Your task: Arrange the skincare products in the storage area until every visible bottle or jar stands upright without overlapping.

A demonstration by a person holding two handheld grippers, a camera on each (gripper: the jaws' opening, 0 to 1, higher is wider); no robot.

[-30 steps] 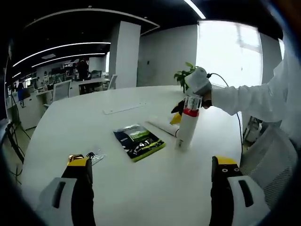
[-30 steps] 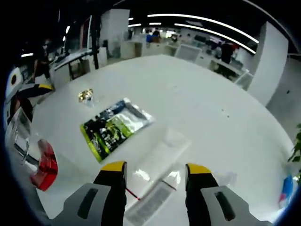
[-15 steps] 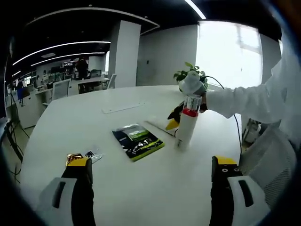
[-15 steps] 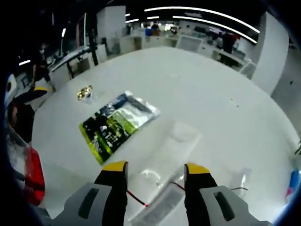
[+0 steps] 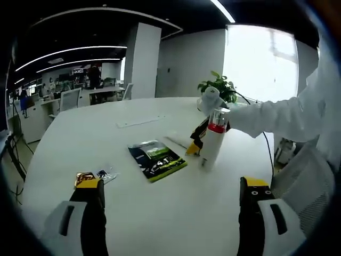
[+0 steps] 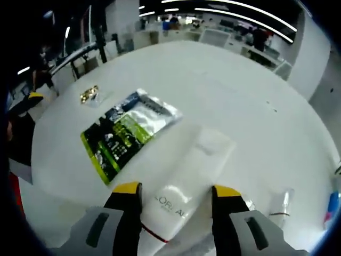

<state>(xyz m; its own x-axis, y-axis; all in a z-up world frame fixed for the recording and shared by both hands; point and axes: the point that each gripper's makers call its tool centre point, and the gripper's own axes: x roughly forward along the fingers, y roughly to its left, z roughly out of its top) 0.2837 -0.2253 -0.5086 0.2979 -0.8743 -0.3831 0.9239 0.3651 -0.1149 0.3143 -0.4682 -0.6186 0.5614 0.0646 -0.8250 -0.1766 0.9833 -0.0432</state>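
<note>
Left claw (image 5: 170, 188) apart, idle, well short of upright bottle (image 5: 211, 144). Right claw (image 6: 173, 188) apart, straddling lying tube (image 6: 184, 184); sachet (image 6: 125, 133) just left. Best lowered squarely, closed mid-tube, then tipped upright onto bare surface (image 6: 240, 101), well apart from bottle.

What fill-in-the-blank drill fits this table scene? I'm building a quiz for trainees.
1. The bottle with the red band stands ____ on the white table.
2. The white tube lies flat between the open jaws of the ____ gripper.
3. The green and black sachet lies ____ on the table.
4. The left gripper holds ____.

Missing words: upright; right; flat; nothing
</note>
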